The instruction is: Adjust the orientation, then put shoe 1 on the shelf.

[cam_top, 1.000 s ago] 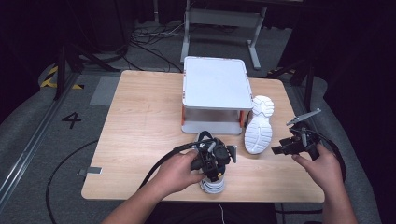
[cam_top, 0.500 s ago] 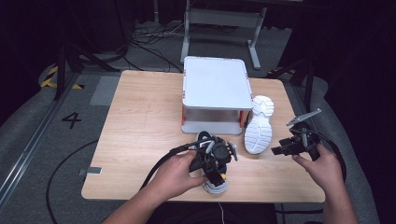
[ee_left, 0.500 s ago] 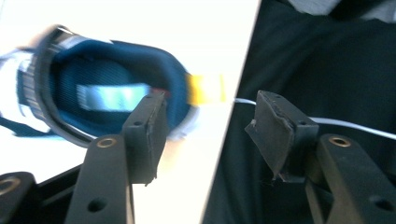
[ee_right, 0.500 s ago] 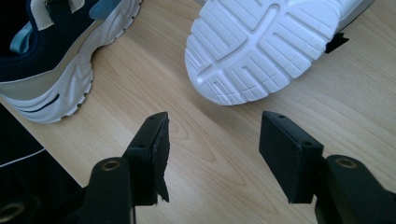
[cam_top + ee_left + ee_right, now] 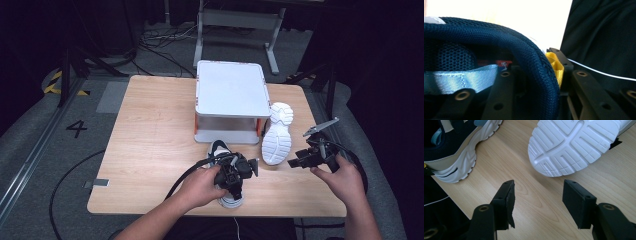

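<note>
A navy and white shoe point(image 5: 219, 149) stands upright near the table's front edge. My left gripper point(image 5: 235, 181) comes down on its heel. In the left gripper view the navy mesh heel collar point(image 5: 524, 57) runs between the jaws of the left gripper point(image 5: 534, 75), which have just been closing and now press on it, with a yellow pull tab point(image 5: 555, 66) against the outer jaw. A second shoe lies on its side, white sole point(image 5: 277, 135) up, beside the stand. My right gripper point(image 5: 300, 161) hovers open just right of it; the right gripper point(image 5: 537, 187) points at the sole point(image 5: 574, 147), with nothing between its pads.
A white box-like stand point(image 5: 230, 95) with orange corners sits at the back middle of the wooden table point(image 5: 150, 130). The table's left half is bare wood. A cable point(image 5: 187, 175) trails from the left gripper. The upright shoe point(image 5: 456, 157) lies left of the right gripper.
My left gripper has sunk a little onto the shoe's heel and shifted slightly toward the front edge. The right hand and the sideways shoe have not moved.
</note>
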